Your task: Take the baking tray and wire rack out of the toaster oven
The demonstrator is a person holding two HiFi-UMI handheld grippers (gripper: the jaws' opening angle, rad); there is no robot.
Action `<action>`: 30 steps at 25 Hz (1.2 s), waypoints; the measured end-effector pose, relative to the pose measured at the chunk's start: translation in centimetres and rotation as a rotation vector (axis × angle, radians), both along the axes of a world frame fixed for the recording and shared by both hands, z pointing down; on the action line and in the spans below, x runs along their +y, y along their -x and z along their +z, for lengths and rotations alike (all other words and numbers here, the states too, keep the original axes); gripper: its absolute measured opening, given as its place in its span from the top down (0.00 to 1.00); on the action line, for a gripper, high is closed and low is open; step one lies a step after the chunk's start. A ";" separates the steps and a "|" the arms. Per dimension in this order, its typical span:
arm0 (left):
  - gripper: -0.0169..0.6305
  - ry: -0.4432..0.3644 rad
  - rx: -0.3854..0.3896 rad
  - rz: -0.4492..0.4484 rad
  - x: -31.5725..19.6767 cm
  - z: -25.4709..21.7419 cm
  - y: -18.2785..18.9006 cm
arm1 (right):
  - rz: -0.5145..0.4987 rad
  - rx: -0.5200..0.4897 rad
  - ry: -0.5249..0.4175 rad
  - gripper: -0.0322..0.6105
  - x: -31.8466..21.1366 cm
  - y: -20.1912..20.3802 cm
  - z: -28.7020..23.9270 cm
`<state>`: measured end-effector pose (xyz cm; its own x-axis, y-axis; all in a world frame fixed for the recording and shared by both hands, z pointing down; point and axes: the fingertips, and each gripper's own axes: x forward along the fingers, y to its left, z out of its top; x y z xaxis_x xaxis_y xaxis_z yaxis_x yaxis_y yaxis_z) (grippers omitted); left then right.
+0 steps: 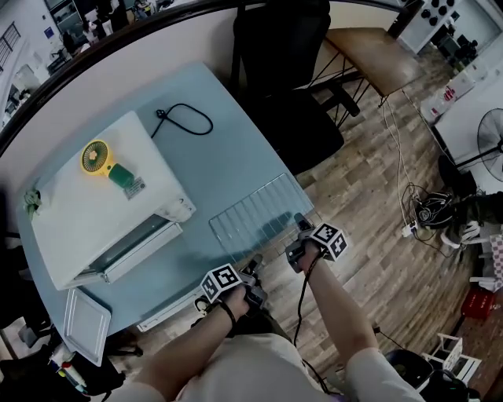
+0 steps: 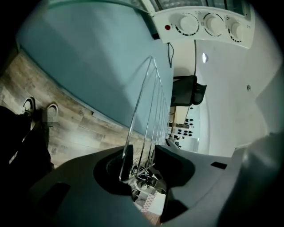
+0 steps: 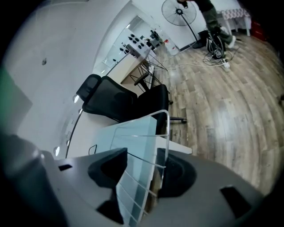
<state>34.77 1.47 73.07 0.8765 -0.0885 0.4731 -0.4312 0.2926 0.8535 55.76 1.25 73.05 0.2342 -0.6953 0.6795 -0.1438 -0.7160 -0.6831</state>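
The wire rack (image 1: 255, 212) lies flat on the pale blue table (image 1: 212, 157), at its near right corner. My left gripper (image 1: 253, 263) is at the rack's near edge and my right gripper (image 1: 299, 224) at its right edge. In the left gripper view the rack's edge wire (image 2: 137, 111) runs between the open jaws of the left gripper (image 2: 141, 155), close to one pad, with a gap showing. In the right gripper view the rack (image 3: 146, 133) also passes between the parted jaws of the right gripper (image 3: 142, 164). The baking tray (image 1: 85, 322) rests at the table's near left corner. The white toaster oven (image 1: 102, 196) stands with its door (image 1: 134, 247) down.
A yellow hand fan (image 1: 98, 157) lies on top of the oven, and a black cable (image 1: 185, 118) curls behind it. A black office chair (image 1: 283, 71) stands past the table's far edge. Wooden floor with cables and a standing fan (image 3: 179, 11) is to the right.
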 end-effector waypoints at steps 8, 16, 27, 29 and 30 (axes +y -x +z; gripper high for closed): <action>0.67 0.023 0.003 -0.095 -2.1 1.6 0.4 | 0.020 -0.043 0.030 0.33 -3.6 0.3 2.1; 0.36 0.100 -0.049 -0.202 -2.6 2.3 1.4 | 0.139 -0.096 0.053 0.24 -5.4 1.2 2.7; 0.32 0.131 -0.022 -0.144 -0.6 -2.1 2.7 | -0.122 0.166 0.217 0.21 -4.8 3.1 -2.4; 0.32 0.072 0.023 -0.116 -1.2 -4.3 2.7 | -0.206 0.200 0.207 0.30 -5.2 4.3 -4.6; 0.32 0.023 0.034 -0.100 -1.8 -5.3 2.8 | -0.252 0.220 0.195 0.35 -5.7 5.0 -5.8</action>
